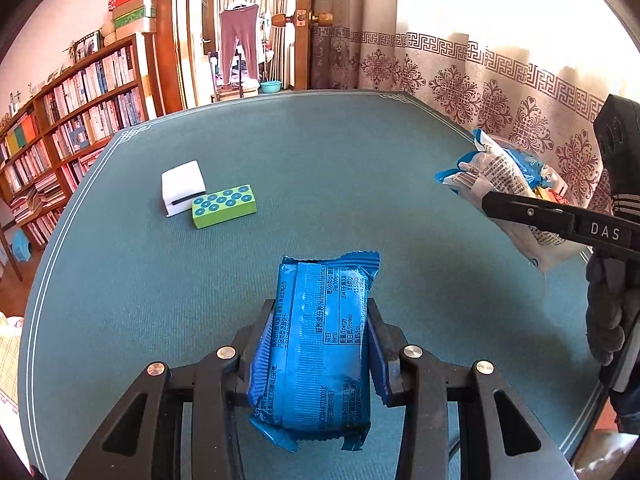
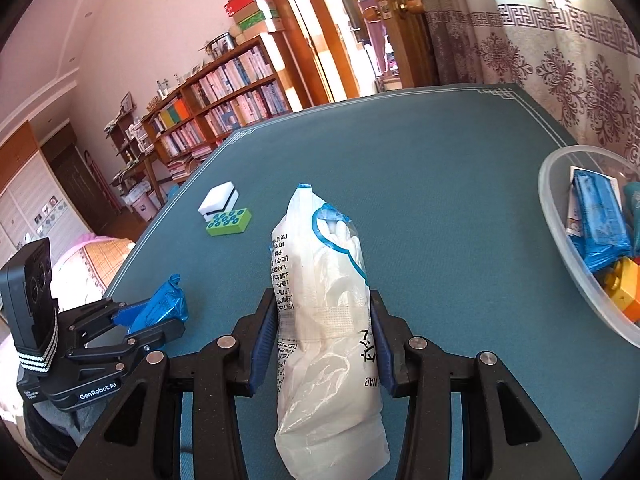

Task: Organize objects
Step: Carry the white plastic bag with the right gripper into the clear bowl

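**Both grippers hold packets above the green table**

Left wrist view: the left gripper (image 1: 318,344) is clamped on a shiny blue foil snack packet (image 1: 320,344), its blue pads pressing the packet's long sides, above the dark green felt-topped table (image 1: 360,152). Farther off on the table lie a white rectangular block (image 1: 182,186) and, touching it, a lime-green toy brick with blue studs (image 1: 224,205). At the right edge the right gripper (image 1: 560,220) carries a white plastic bag with blue print (image 1: 496,176).

Right wrist view: the right gripper (image 2: 324,332) is closed on the white plastic bag (image 2: 324,320), which stands upright between its pads above the table (image 2: 440,160). A clear plastic bowl (image 2: 560,240) at the right edge holds blue packets and yellow and orange bricks. At lower left the left gripper (image 2: 160,316) grips the blue packet (image 2: 162,306). The white block (image 2: 218,200) and green brick (image 2: 229,222) sit beyond.
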